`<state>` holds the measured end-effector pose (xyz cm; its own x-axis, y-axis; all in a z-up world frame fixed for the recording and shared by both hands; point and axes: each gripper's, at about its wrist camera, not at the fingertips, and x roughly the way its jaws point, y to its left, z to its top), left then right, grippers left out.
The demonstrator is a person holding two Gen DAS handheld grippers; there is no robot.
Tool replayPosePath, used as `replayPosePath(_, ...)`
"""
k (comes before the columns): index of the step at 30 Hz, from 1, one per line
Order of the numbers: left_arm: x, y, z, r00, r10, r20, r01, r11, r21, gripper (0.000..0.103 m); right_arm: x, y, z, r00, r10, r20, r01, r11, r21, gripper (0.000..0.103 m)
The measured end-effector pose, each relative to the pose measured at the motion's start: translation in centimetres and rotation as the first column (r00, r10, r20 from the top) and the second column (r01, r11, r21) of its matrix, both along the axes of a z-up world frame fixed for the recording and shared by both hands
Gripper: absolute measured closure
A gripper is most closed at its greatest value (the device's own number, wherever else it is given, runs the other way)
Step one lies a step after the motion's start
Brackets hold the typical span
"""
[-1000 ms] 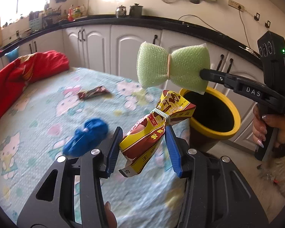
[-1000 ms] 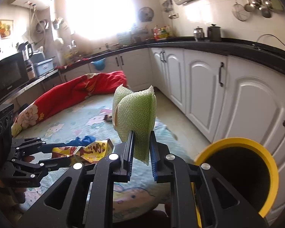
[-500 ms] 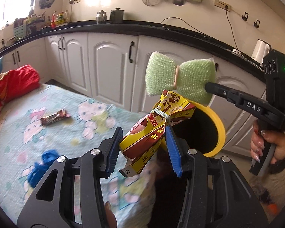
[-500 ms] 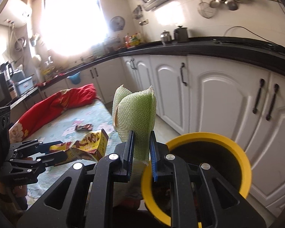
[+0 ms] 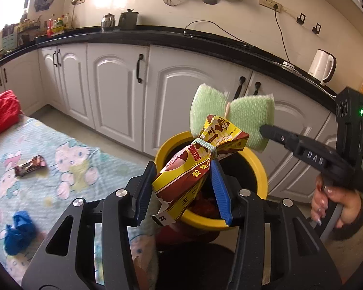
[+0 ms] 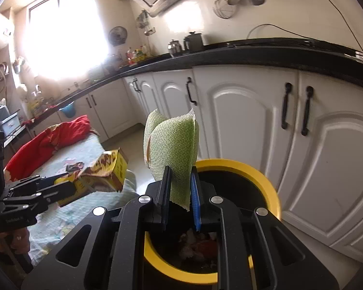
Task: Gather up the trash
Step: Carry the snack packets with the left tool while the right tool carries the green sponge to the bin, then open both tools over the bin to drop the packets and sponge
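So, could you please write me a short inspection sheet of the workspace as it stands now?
Surface: pale cartoon-print quilt spread beside the bin.
Job's things: yellow-rimmed black bin, trash already inside; yellow and brown snack bag and green sponge pad both held above it.
Clutter: brown candy wrapper and crumpled blue glove on the quilt; red blanket at its far end.
Grippers: left gripper shut on the bag; right gripper shut on the sponge.
Cables: black cord hanging from a wall socket.
Surroundings: white cabinets, black countertop, hanging utensils.
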<state>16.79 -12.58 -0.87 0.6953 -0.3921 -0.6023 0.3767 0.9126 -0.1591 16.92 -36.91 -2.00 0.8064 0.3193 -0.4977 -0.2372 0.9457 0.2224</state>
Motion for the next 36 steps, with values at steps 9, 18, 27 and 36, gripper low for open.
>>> replayPosePath(9,1.8,-2.4,-0.5,1.000,-0.006,-0.025,0.005,0.999,-0.038,0.065,-0.1,-1.7,-2.2,0.997,-0.055,-0.055,0.054,0.998,-0.014,0.088)
replayPosePath(18,3.6,-3.6,-2.1,0.997,0.018,-0.079,-0.023,0.998,-0.067,0.065,0.1,-2.8,-4.6,0.986,-0.094,-0.135,0.089,0.995,-0.040,0.088)
replayPosePath(27,4.8,-4.5,-4.0,0.993,0.039,-0.111,-0.044,0.998,-0.051,0.064,0.4,-2.3,-6.6,0.972,-0.098,-0.215,0.083,0.994,-0.077,0.087)
replayPosePath(36,5.7,-4.8,-5.5,0.989,0.054,-0.138,-0.059,0.998,-0.031,0.073,0.8,-1.3,-7.3,0.966,-0.095,-0.242,0.070,0.991,-0.110,0.087)
